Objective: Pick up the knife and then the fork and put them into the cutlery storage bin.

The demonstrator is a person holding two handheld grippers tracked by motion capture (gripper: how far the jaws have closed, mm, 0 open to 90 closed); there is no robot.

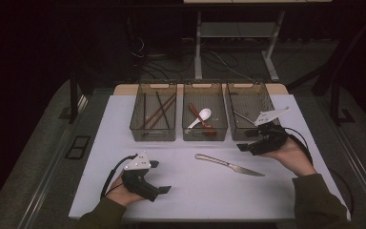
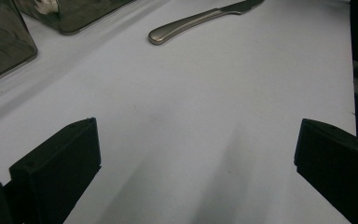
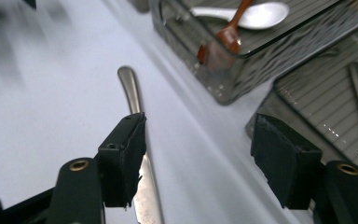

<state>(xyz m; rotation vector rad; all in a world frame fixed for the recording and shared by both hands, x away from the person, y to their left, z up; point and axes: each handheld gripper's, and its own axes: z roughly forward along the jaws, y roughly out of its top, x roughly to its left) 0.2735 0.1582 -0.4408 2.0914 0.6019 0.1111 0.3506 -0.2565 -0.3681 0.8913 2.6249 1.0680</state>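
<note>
The right gripper (image 1: pixel 249 143) hovers by the knife (image 1: pixel 228 165), tilted toward it, jaws wide apart. The left gripper (image 1: pixel 158 177) rests low, jaws spread and empty.

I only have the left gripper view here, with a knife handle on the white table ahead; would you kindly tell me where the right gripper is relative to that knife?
Observer: In the high view the right gripper sits just beyond the blade end of the knife, near the right bin.
Operator: Thank you. Is it open?
Observer: Yes, the right gripper view shows its fingers spread wide, with the knife lying beneath one of them.
Operator: What is in the middle bin?
Observer: The middle bin holds a white spoon and a reddish-brown spoon.
</note>
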